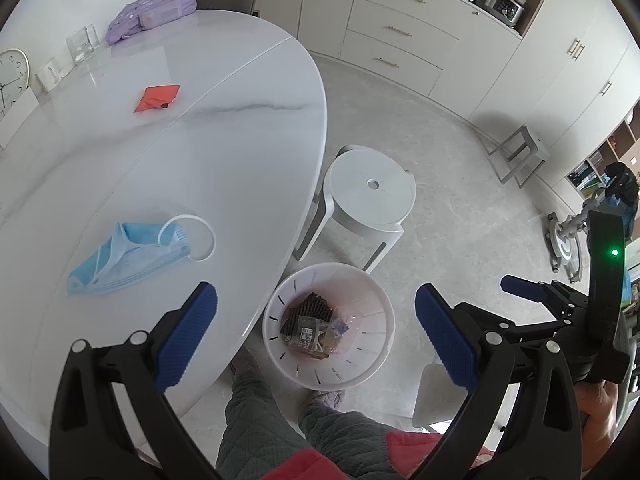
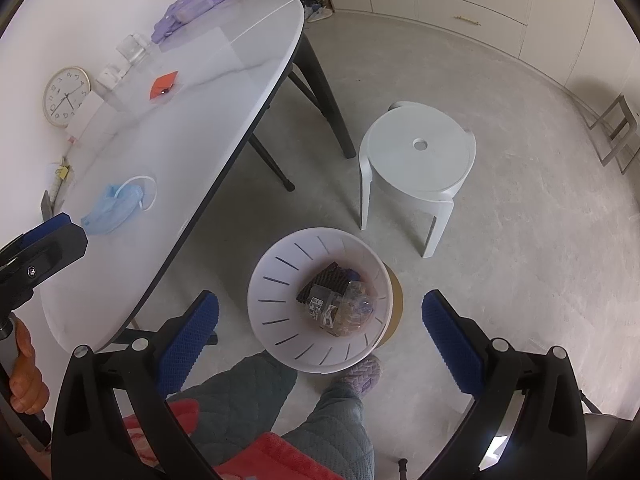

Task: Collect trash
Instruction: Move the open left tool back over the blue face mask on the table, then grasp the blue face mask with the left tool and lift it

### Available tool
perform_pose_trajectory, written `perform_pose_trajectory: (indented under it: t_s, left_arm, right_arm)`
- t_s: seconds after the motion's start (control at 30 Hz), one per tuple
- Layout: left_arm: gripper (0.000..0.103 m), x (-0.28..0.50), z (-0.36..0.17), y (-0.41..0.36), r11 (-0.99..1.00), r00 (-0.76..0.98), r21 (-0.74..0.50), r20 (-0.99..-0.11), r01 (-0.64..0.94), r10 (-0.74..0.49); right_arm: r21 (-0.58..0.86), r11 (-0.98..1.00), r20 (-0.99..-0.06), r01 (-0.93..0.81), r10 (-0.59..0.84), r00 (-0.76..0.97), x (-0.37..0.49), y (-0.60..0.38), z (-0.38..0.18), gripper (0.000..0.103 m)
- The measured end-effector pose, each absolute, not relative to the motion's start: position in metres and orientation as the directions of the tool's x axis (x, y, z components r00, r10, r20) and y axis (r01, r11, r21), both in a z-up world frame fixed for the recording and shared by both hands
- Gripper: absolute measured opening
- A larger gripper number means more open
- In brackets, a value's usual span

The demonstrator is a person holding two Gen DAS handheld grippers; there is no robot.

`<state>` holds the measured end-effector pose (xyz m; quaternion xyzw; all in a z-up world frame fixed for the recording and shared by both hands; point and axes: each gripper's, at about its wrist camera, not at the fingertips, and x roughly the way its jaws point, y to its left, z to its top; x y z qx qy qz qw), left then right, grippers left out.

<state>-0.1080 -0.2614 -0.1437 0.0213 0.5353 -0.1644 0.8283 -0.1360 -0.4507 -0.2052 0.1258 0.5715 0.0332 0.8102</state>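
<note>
Spread wide and empty: left gripper (image 1: pixel 316 334) and right gripper (image 2: pixel 320 334), both above a white slotted bin (image 2: pixel 272 280) on the floor. Inside the bin, a dark ridged wrapper (image 2: pixel 322 280) and crumpled clear packaging (image 2: pixel 354 304). At 9 o'clock, still on the white table (image 1: pixel 224 160), a blue face mask (image 1: pixel 124 258). Farther off at 11 o'clock, a red packet (image 1: pixel 157 98), also on the tabletop. At 1 o'clock of the bin, a white stool (image 2: pixel 420 160).

I log: crumpled blue face mask (image 1: pixel 127 257), table's 8 o'clock; red wrapper (image 1: pixel 157 98), 11 o'clock; white slotted bin (image 1: pixel 329 325), floor, holding wrappers.
</note>
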Motion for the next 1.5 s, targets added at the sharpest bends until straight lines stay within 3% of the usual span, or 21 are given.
perform_pose_trajectory:
  t_s: [0.43, 0.63, 0.9, 1.13, 1.33, 1.5]
  left_arm:
    - [0.095, -0.098, -0.152, -0.179, 0.981, 0.436, -0.017, -0.894, 0.195, -0.102]
    - [0.095, -0.069, -0.164, -0.137, 0.917, 0.393, 0.035, -0.91, 0.398, -0.135]
    - [0.095, -0.035, -0.194, -0.124, 0.645, 0.244, 0.035, -0.94, 0.764, -0.238]
    - [0.094, -0.032, -0.221, -0.129, 0.411, 0.174, 0.044, -0.943, 0.911, -0.284]
    - [0.074, -0.028, -0.233, -0.136, 0.341, 0.17, 0.056, -0.935, 0.938, -0.312]
    - [0.042, -0.012, -0.234, -0.129, 0.394, 0.16, 0.016, -0.929, 0.919, -0.335]
  right_arm:
    - [0.226, 0.973, -0.936, 0.057, 0.2, 0.29, -0.132, -0.435, -0.217, 0.101]
    - [0.201, 0.976, -0.937, 0.082, 0.167, 0.306, -0.128, -0.414, -0.207, 0.101]
    - [0.242, 0.933, -0.918, 0.265, 0.132, 0.373, -0.133, -0.368, -0.187, 0.101]
    - [0.219, 0.898, -0.918, 0.382, 0.057, 0.392, -0.144, -0.323, -0.168, 0.101]
    - [0.191, 0.875, -0.924, 0.446, 0.006, 0.383, -0.155, -0.3, -0.154, 0.101]
    - [0.171, 0.866, -0.927, 0.47, -0.021, 0.374, -0.157, -0.288, -0.148, 0.101]
